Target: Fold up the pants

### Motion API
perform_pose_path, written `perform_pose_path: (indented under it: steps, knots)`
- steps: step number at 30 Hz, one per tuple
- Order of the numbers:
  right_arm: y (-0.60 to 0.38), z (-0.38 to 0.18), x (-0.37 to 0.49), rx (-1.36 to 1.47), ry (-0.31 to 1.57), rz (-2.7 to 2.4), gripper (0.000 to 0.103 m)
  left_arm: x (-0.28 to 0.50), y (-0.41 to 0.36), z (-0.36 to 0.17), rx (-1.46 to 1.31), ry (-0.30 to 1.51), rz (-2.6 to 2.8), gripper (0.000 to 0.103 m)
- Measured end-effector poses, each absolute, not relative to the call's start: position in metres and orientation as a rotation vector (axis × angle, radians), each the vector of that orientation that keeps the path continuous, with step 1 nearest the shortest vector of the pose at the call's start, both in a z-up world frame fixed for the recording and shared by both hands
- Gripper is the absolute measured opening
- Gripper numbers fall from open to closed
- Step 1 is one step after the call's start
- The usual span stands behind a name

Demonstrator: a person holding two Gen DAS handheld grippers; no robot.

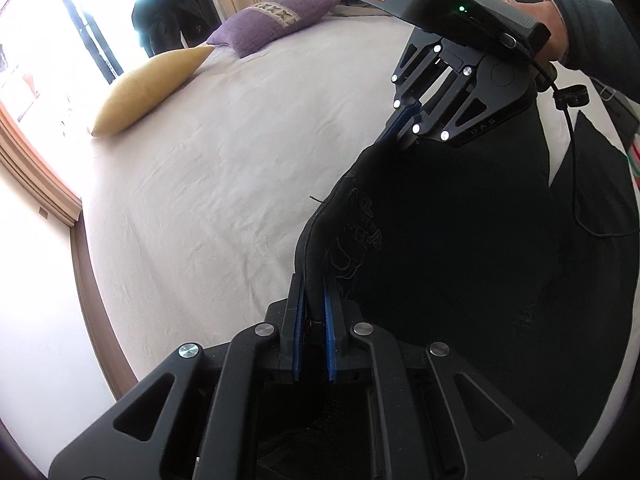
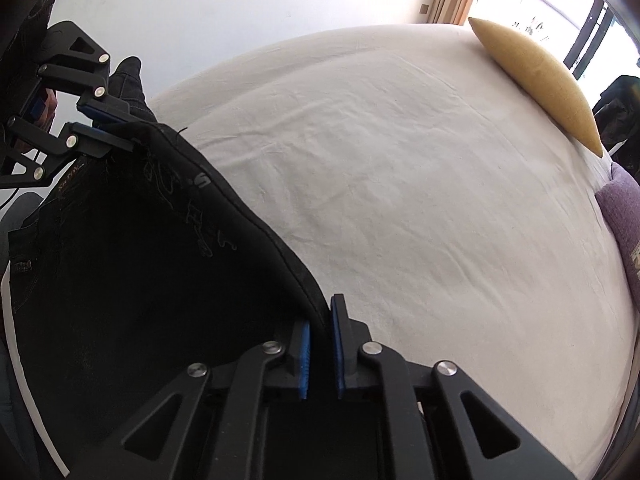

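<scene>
While both grippers pinch the same hemmed edge of the black pants (image 1: 460,248), the cloth hangs between them as a dark sheet above the pale bed sheet (image 1: 224,184).

Seen from the left wrist, the left gripper (image 1: 314,292) has its blue-padded jaws drawn narrow, with the stitched edge of the pants running straight up out from between them; faint embroidered lettering shows on the fabric just beyond the tips. Ahead and to the right of these jaws, the right gripper (image 1: 394,130) is clamped on the far end of the same edge, carried by a hand (image 1: 556,32) in a dark sleeve (image 1: 592,28).

Seen from the right wrist, the right gripper's jaws stand narrow too, and the pants' edge passes between the two blue pads (image 2: 305,356), the bulk of the cloth falling to the left of them. Up and to the left of these jaws the left gripper (image 2: 114,130) grips the other corner, a bunched fold of fabric rising beside its fingers.

Beyond the jaws, well apart from the pants, a yellow cushion (image 1: 148,92) and a purple cushion (image 1: 276,20) lie on the bed near a bright window (image 1: 48,40).
</scene>
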State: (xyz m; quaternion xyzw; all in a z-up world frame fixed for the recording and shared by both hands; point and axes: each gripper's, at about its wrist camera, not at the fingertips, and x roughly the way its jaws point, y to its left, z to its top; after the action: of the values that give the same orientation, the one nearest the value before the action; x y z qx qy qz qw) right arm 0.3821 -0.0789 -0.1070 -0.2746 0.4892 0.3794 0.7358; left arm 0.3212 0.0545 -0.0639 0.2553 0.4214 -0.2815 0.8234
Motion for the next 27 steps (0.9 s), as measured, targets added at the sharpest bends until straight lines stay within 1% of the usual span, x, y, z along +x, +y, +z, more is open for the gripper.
perform_pose_path:
  steps: [5,8,14,19,22,27]
  knots:
    - [-0.082,-0.091,0.364,-0.569,1.025,0.781,0.004,0.316,0.049,-0.057,0.514,0.889,-0.585,0.007]
    - [-0.078,-0.08,0.343,-0.583,0.988,0.749,0.003,0.301,0.049,-0.05,0.509,0.878,-0.579,0.007]
    - [-0.074,-0.065,0.297,-0.505,0.965,0.72,0.003,0.254,0.059,-0.044,0.463,0.891,-0.588,0.007]
    - [-0.066,-0.066,0.245,-0.421,0.971,0.737,0.003,0.203,0.063,-0.044,0.442,0.894,-0.612,0.007]
    - [-0.063,-0.074,0.214,-0.418,0.982,0.749,0.003,0.172,0.063,-0.047,0.444,0.898,-0.641,0.007]
    - [-0.067,-0.082,0.168,-0.419,0.989,0.723,0.003,0.125,0.059,-0.063,0.525,0.897,-0.652,0.007]
